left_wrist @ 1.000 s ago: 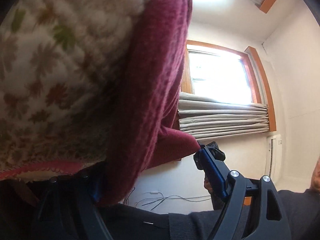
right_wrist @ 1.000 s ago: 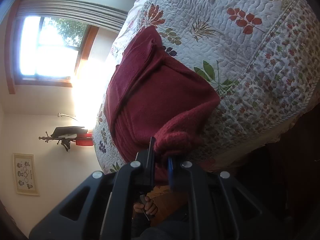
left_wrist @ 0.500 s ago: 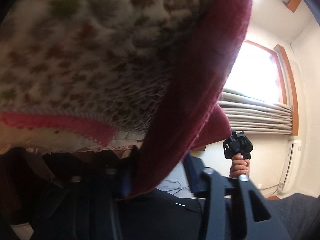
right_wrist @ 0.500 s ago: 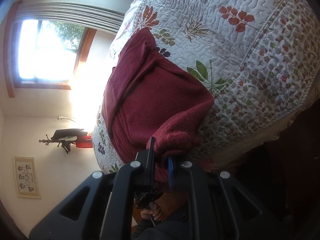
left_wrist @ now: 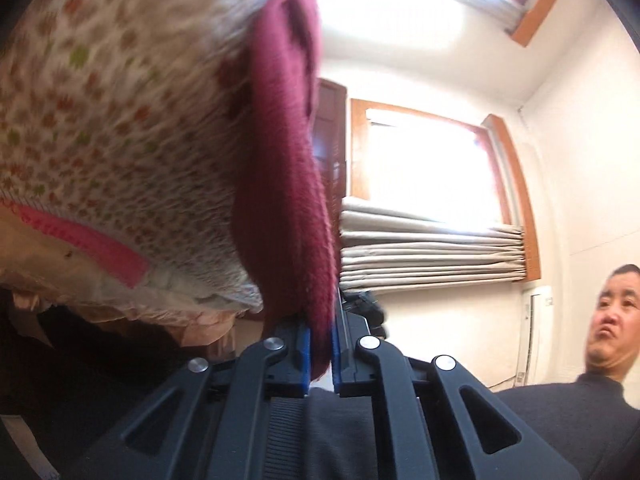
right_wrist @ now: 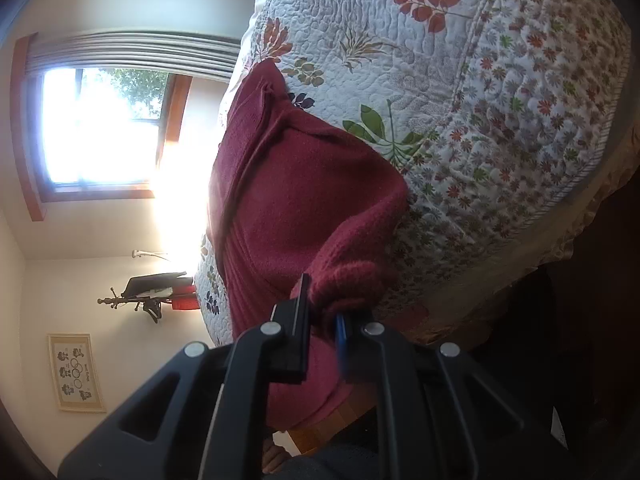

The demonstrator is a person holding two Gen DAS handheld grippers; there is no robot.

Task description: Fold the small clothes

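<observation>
We hold the maroon knit sweater (right_wrist: 304,200) by its near edge with both tools. It lies on the quilted bedspread (right_wrist: 500,80) and runs lengthwise away from us, its far end toward the window (right_wrist: 100,128) side of the bed. The near hem droops over the bed's edge, so the body of the garment lies ahead of both jaws.

The right gripper (right_wrist: 320,322) has its jaws pinching a bunched, rolled corner of the knit. The left gripper (left_wrist: 320,344) has its jaws pressed onto a thin hanging fold of the sweater (left_wrist: 284,184), seen edge-on. Neither hand looks clearly nearer the garment's middle. As we judge it, the next fold carries this near edge forward along that long axis.

The sweater is a soft, fuzzy, fairly thick knit that slumps and bunches. The bedspread is stitched in puffy relief with leaf and small flower prints. A pink trim (left_wrist: 84,240) runs along its hem.
</observation>
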